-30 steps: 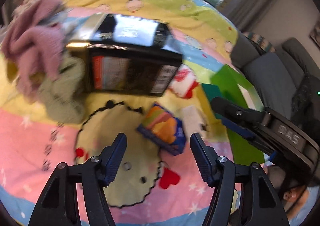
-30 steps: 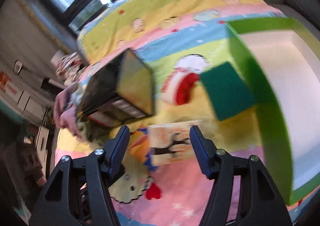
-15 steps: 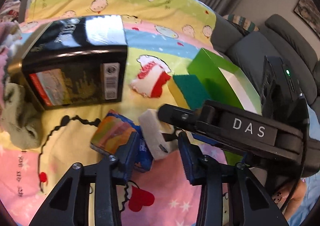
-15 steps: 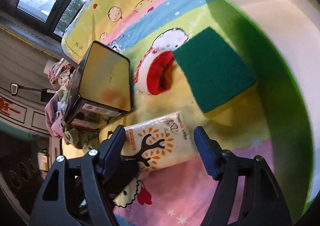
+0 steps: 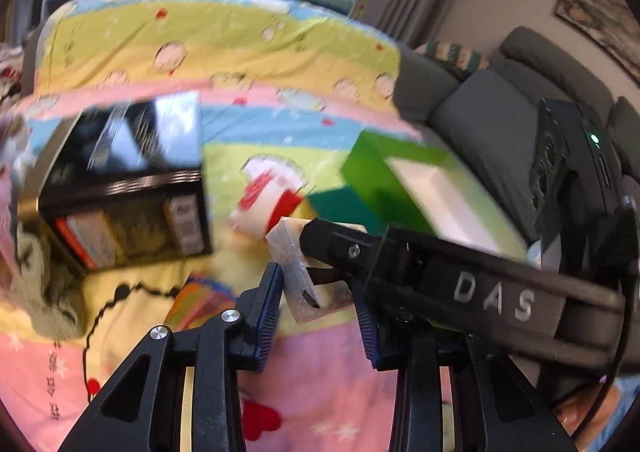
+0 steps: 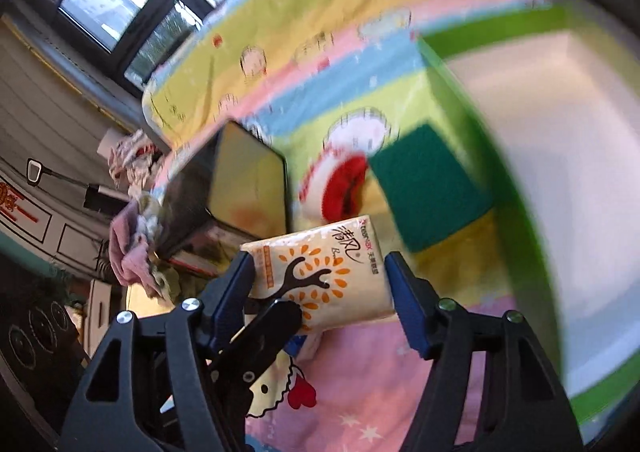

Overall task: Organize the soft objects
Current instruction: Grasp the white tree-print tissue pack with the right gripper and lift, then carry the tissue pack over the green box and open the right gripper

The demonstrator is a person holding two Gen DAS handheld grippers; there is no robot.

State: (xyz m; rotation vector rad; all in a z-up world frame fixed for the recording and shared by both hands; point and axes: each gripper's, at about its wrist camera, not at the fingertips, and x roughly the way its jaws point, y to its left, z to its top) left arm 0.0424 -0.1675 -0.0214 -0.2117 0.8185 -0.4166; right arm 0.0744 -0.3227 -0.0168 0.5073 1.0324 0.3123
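Nearest the right wrist camera, the right tongs [image 6: 320, 288] are pinching a white plastic-wrapped tissue pack printed with an orange tree [image 6: 324, 280] across its short sides, holding it above the pink cartoon-print blanket [image 6: 360, 392]. In the left view, the left tongs [image 5: 318, 292] are bracketing one end of the same pack [image 5: 298, 284] at a narrow gap; the left blue pad appears to be touching it, but I cannot tell whether the right pad is.

The pack is likely light and squashy, with slick film that may slip, so a broad, flat pinch across the middle seems safest.

Beyond it, a dark green scouring sponge [image 6: 428, 188] is lying against the green-walled box with a white floor [image 6: 496, 180], the probable destination. Farther left, a glossy black carton [image 6: 240, 188] and a heap of pink and grey clothes [image 6: 136, 236] are sitting on the blanket.
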